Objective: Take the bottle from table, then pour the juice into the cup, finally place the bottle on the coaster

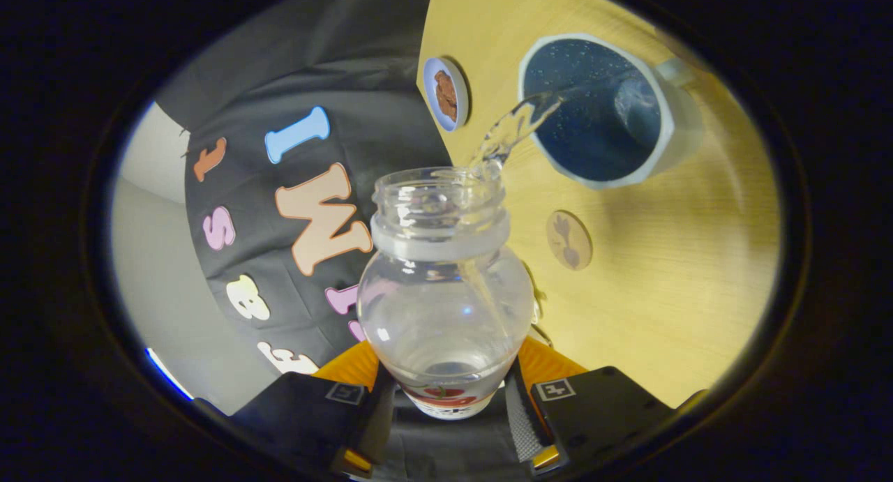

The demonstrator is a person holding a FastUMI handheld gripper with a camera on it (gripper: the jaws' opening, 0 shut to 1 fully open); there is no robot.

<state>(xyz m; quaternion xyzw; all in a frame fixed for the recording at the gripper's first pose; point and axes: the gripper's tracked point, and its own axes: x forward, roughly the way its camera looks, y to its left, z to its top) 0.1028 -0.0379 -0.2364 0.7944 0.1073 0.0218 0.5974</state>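
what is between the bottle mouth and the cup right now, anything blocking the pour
Nothing visible blocks it. The bottle, gripped between the fingers, sends a clear stream straight into the cup. Both coasters lie aside.

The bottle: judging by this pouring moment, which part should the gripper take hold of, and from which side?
Grip the bottle on its lower body, coming from behind its base, as here: the gripper has a finger on each side of the labelled bottom. The body bulges above and narrows to a ridged neck, so a low hold likely sits firm and leaves the mouth free while liquid streams into the cup.
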